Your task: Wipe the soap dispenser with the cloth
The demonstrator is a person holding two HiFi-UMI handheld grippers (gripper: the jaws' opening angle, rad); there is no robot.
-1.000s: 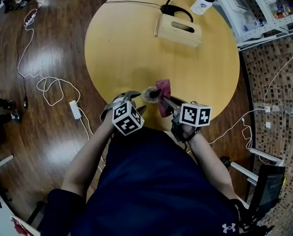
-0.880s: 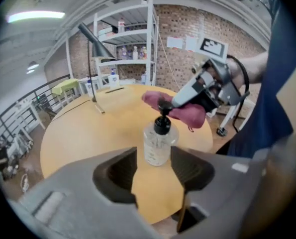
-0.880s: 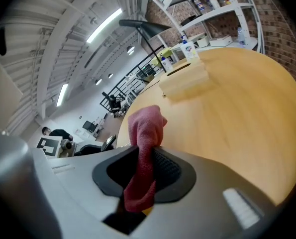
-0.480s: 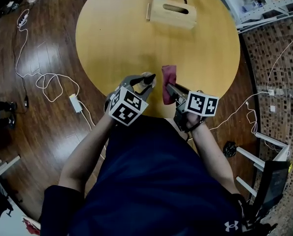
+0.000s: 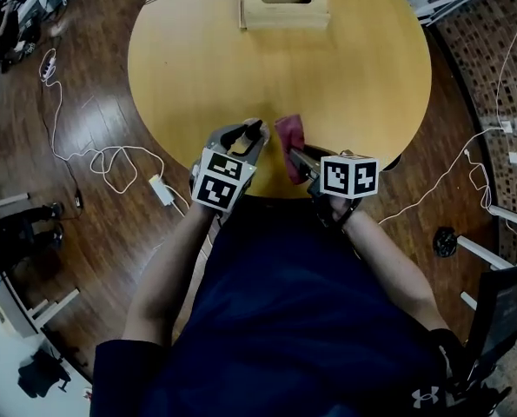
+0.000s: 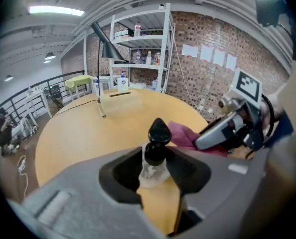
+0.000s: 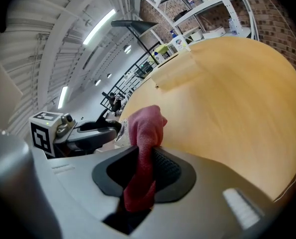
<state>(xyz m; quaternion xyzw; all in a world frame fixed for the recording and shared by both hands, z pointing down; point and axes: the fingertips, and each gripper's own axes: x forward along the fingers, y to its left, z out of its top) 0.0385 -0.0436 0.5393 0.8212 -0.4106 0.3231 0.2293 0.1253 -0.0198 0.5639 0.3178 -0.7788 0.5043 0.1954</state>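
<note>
- Left gripper [image 5: 255, 134], jaws just closing, now clamped on small clear soap dispenser [image 6: 155, 151] with black pump.
- Right gripper [image 5: 293, 155] pinched tight on red cloth [image 7: 144, 133], just right of dispenser.
- Both at near edge of round wooden table [image 5: 354, 68].
</note>
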